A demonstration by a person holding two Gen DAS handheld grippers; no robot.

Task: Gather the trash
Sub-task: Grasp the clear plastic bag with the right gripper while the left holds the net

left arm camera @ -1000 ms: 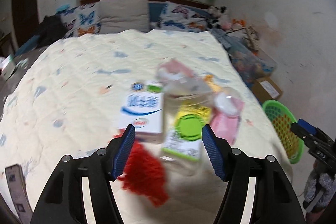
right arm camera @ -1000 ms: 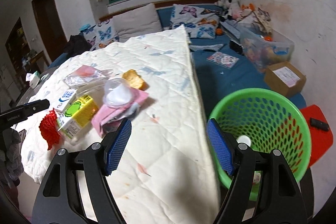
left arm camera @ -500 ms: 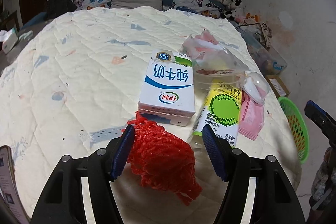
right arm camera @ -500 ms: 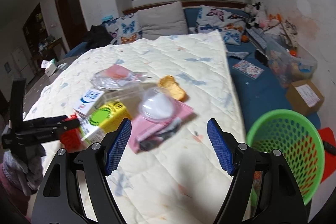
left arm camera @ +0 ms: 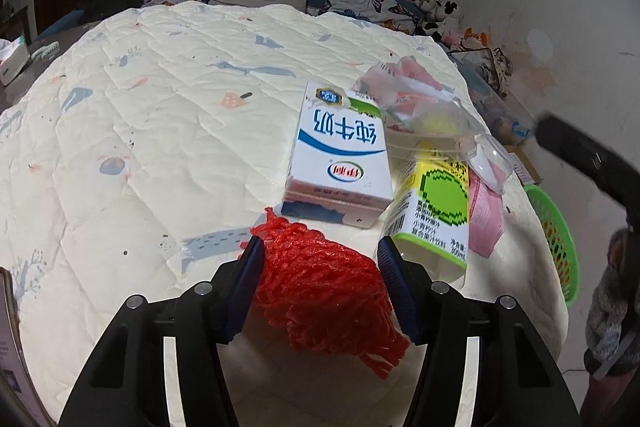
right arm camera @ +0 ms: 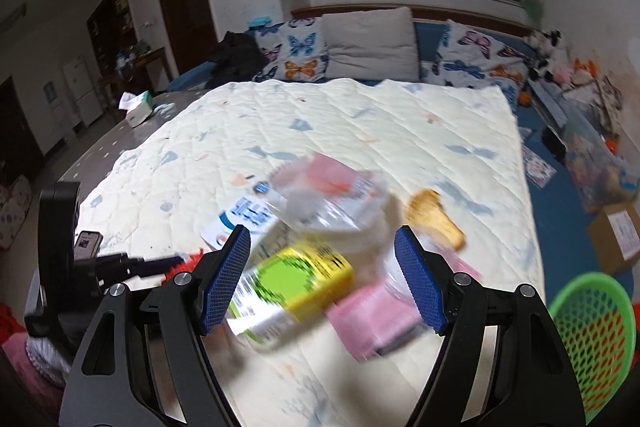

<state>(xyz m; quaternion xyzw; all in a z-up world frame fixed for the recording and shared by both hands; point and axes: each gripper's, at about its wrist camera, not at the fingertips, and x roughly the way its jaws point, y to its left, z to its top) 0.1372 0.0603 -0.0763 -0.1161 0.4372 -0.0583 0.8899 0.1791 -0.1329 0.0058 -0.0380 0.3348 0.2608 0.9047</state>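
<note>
Trash lies bunched at the lower right of the cream quilt (left arm camera: pixel 168 131) in our left wrist view. Nearest us is a red mesh net (left arm camera: pixel 320 275), sitting between the blue pads of our left gripper (left arm camera: pixel 320 259); those jaws are closing on it, and the left pad meets its edge, though we cannot tell whether the right pad presses it yet. Just beyond the net, a white and blue milk carton (left arm camera: pixel 340 163) lies flat in the middle of the frame. To its right a yellow and green drink carton (left arm camera: pixel 436 203) lies with its base towards us, touching a pink packet (left arm camera: pixel 486 207) further right. Above them sit a crumpled clear bag (left arm camera: pixel 412 95) and a clear plastic lid (left arm camera: pixel 490 159). A green basket (left arm camera: pixel 556 239) shows at the right edge, off the quilt.

In our right wrist view, which is blurred, our right gripper (right arm camera: pixel 324 275) hangs over the same heap with its jaws spread and nothing pinched; the yellow and green drink carton (right arm camera: pixel 296 283) and the pink packet (right arm camera: pixel 368 319) show in the gap. An orange piece (right arm camera: pixel 436 219) lies on the quilt right of centre, and the green basket (right arm camera: pixel 592 331) fills the lower right corner. Our left gripper (right arm camera: pixel 152 263) reaches in from the lower left.
</note>
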